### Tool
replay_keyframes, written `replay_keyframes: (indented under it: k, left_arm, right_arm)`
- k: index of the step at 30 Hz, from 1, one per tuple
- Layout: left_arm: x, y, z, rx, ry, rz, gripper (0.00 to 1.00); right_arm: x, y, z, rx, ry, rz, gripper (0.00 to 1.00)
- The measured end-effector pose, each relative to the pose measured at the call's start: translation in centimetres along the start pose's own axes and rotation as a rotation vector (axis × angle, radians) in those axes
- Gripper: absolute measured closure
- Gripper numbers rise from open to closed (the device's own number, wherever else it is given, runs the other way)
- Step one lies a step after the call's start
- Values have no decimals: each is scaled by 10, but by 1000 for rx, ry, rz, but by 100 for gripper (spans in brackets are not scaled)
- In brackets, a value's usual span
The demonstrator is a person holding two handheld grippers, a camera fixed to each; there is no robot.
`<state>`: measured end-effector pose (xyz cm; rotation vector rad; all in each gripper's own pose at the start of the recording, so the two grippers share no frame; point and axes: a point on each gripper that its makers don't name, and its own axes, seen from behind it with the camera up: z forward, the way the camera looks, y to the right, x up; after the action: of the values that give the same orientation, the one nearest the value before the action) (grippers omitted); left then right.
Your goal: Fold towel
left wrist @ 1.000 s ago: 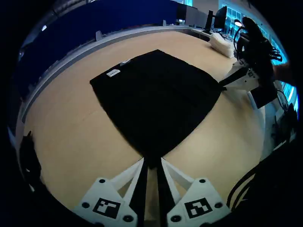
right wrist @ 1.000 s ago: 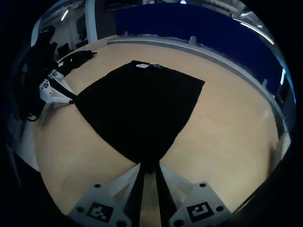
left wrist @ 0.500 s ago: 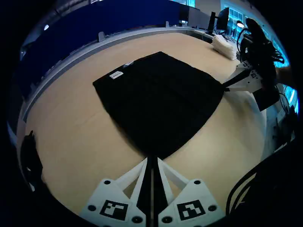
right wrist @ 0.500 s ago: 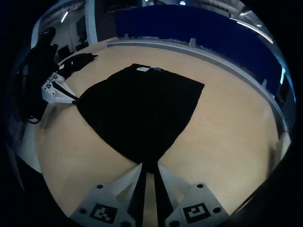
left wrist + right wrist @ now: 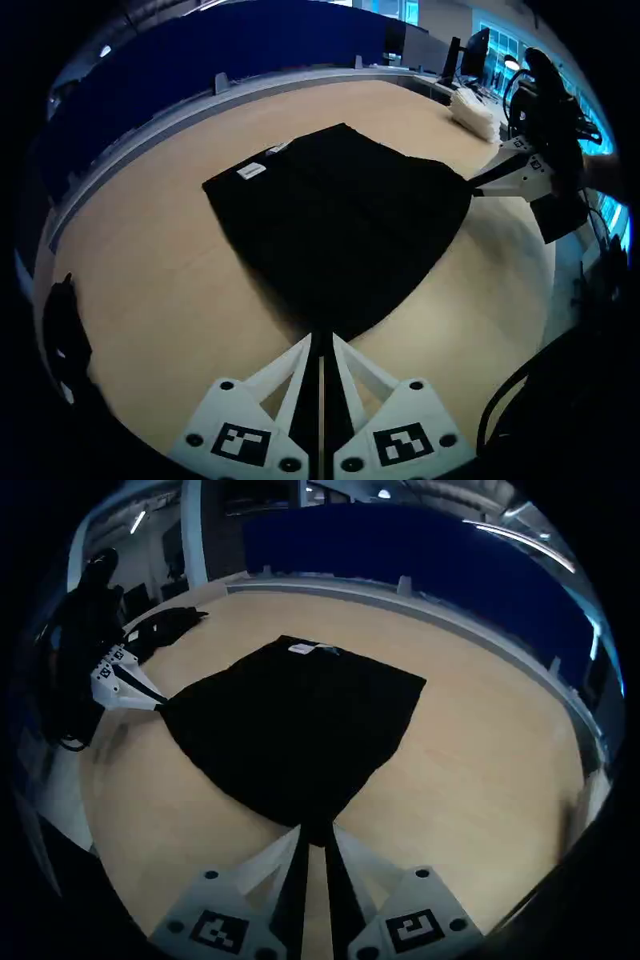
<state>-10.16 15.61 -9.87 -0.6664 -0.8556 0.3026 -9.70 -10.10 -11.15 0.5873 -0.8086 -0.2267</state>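
A black towel [image 5: 344, 216] lies spread on a light wooden table [image 5: 160, 272], with a small white label [image 5: 251, 170] near its far corner. My left gripper [image 5: 322, 342] is shut on the towel's near corner, which is raised slightly off the table. My right gripper [image 5: 318, 832] is shut on another corner of the black towel [image 5: 296, 720]. In the left gripper view the right gripper [image 5: 470, 182] holds the towel's right corner. In the right gripper view the left gripper [image 5: 160, 706] holds the left corner. The towel's edge between both corners lifts off the wood.
A blue partition [image 5: 200, 48] runs behind the table's curved far edge. A white folded cloth [image 5: 474, 114] lies at the far right corner, near monitors. A dark bundle of cables [image 5: 164, 624] rests at the far left in the right gripper view.
Both grippers have risen a little with their towel corners, and the towel's near edge has lifted. The left gripper's fingers have closed tighter than a second ago.
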Motion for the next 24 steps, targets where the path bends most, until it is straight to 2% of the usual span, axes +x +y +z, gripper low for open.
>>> replay_keyframes:
  k: [10, 17, 24]
  left_arm:
    - [22, -2, -19, 7, 42, -41, 97]
    - [36, -4, -38, 10, 72, -70, 97]
    - [42, 0, -61, 14, 89, -96, 97]
  right_arm:
    - [26, 2, -22, -10, 36, -12, 87]
    - [42, 1, -40, -14, 51, -26, 87]
    - [51, -3, -58, -6, 52, -45, 87]
